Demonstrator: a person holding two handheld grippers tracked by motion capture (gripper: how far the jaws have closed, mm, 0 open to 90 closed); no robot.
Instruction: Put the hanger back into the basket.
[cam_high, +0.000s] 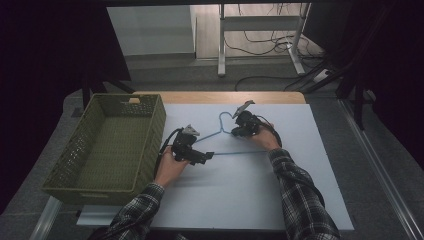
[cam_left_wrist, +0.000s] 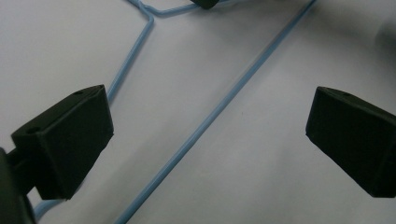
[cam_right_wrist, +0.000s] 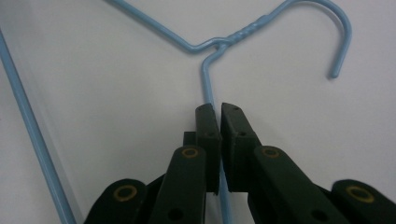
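A light blue wire hanger (cam_high: 226, 145) lies flat on the white table cover, its hook (cam_right_wrist: 338, 32) pointing away from me. My right gripper (cam_high: 239, 131) is shut on the hanger's right shoulder wire (cam_right_wrist: 208, 88), just below the twisted neck. My left gripper (cam_high: 209, 155) sits low over the hanger's left end with its jaws wide apart. In the left gripper view the bottom bar (cam_left_wrist: 219, 109) runs diagonally between the two black pads (cam_left_wrist: 70, 140), and nothing is clamped.
An olive green plastic basket (cam_high: 145, 145) stands on the table's left side, close to my left hand. The white cover (cam_high: 300, 165) spreads to the right and front. A desk frame and cables lie on the floor beyond the table.
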